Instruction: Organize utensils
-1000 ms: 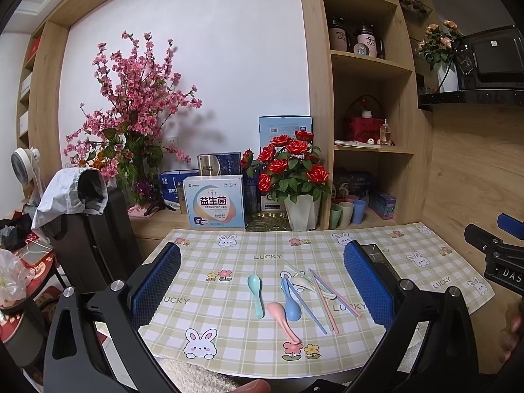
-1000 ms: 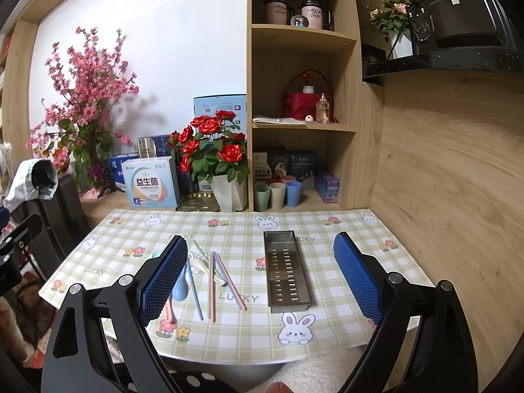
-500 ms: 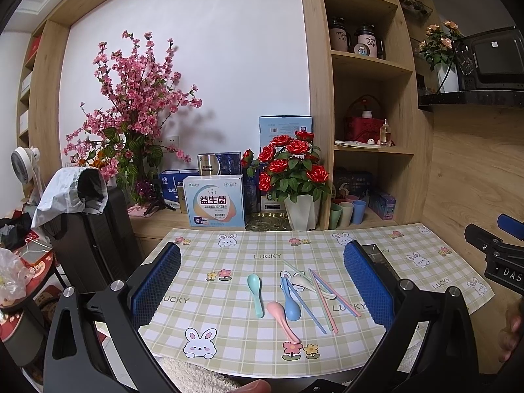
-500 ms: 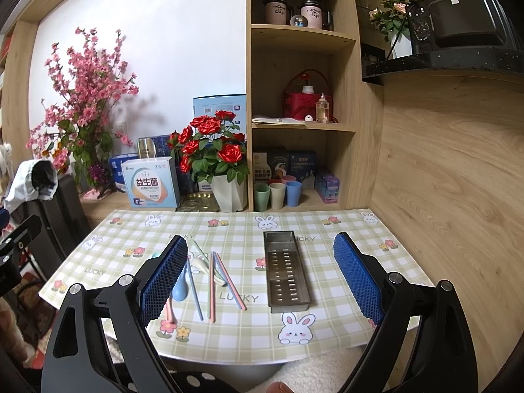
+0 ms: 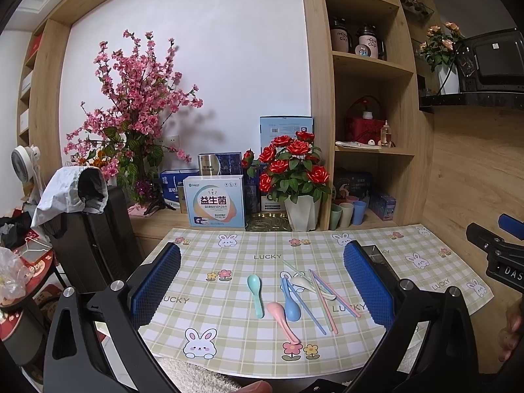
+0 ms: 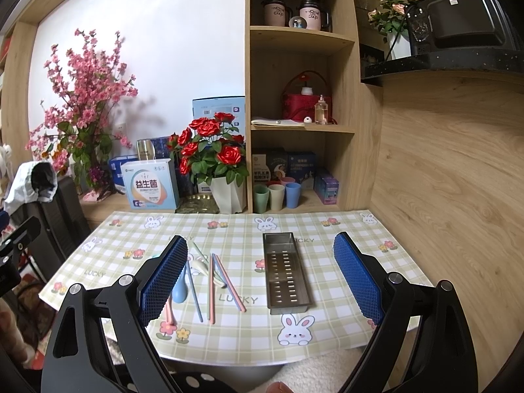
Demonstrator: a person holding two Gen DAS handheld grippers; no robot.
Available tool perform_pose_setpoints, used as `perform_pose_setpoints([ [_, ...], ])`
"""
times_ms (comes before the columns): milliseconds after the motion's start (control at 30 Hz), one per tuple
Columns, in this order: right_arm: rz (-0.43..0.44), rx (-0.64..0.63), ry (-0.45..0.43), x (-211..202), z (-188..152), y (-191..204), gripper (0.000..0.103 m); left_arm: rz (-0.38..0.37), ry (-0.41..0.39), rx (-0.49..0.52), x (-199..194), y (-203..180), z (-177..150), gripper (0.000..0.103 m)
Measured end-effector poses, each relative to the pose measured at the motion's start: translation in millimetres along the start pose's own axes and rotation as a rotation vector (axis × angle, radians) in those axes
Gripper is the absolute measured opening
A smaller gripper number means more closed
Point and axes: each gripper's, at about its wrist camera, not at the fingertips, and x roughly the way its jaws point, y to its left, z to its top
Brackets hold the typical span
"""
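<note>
Jaws on both left gripper [image 5: 262, 281] and right gripper [image 6: 260, 278] stayed spread, empty; nothing moved. Spoons [image 5: 255, 290] and chopsticks [image 6: 229, 281] lay at 9 o'clock of steel tray [image 6: 286, 275]; sorting unstarted.

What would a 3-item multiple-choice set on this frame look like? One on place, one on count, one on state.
1. Where does the metal tray lie relative to the chopsticks?
A. To their right on the mat
B. On top of them
C. On the shelf

2. How many spoons lie on the checked mat?
A. Two
B. Four
C. Six

3. What state is the tray in?
A. Full of spoons
B. Holding one chopstick
C. Empty

Answers:
1 A: the right wrist view shows the tray flat on the mat, right of the chopsticks and apart from them.
2 B: the left wrist view shows a teal spoon, a pink spoon, a blue spoon and a white spoon.
3 C: its perforated bottom shows bare; the left gripper and right gripper are both open, holding nothing.
</note>
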Motion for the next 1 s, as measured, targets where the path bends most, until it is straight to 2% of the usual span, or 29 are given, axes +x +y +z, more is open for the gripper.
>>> perform_pose_setpoints([
  [733, -0.006, 0.003, 0.002, -0.1, 1.3, -1.4, 0.088, -0.002, 0.002, -0.004, 0.1, 1.3, -0.9, 0.098],
  [1000, 0.03, 0.026, 0.031, 9.6, 1.4, -6.1, 0.088, -0.046, 0.054, -0.083, 19.3, 23.9, 0.0, 0.098],
])
